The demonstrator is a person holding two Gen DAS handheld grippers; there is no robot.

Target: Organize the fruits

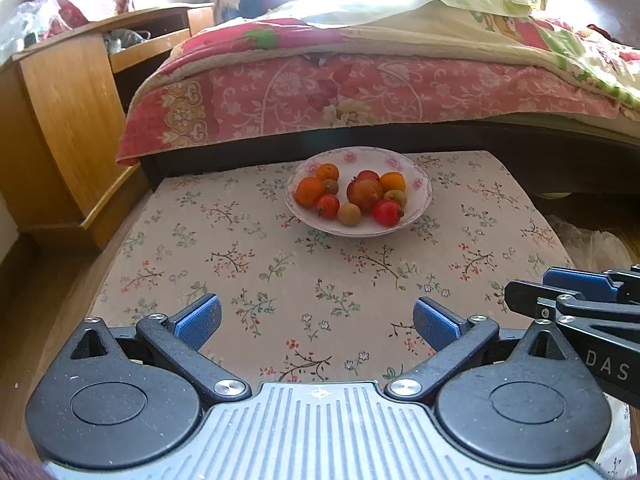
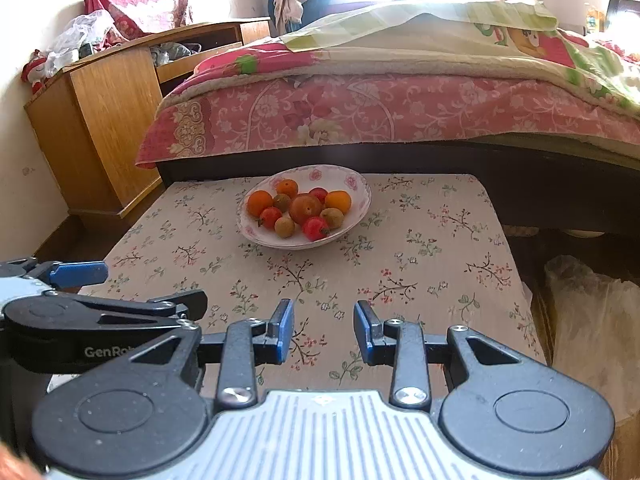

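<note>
**Fruit bowl ahead, both my jaws empty**

I am holding my left gripper [image 1: 317, 322] low over the near part of the table [image 1: 248, 240]. Its blue pads are standing wide apart and nothing is between them. My right gripper [image 2: 324, 330] is hanging just beside it, on the right. Its jaws are only a little apart, with a narrow gap, and they are pinching nothing; I am seeing only the flowered tablecloth [image 2: 420, 248] through the gap.

The bowl [image 1: 420, 184] is sitting at the far side of the table, near the bed [image 1: 360, 92], well apart from both my jaws. It is lying straight ahead of the left jaws and ahead, a little to the left, of the right jaws. Inside it the fruits [image 1: 362, 194] are lying together: orange ones, small red ones and brownish ones, touching each other.
</note>
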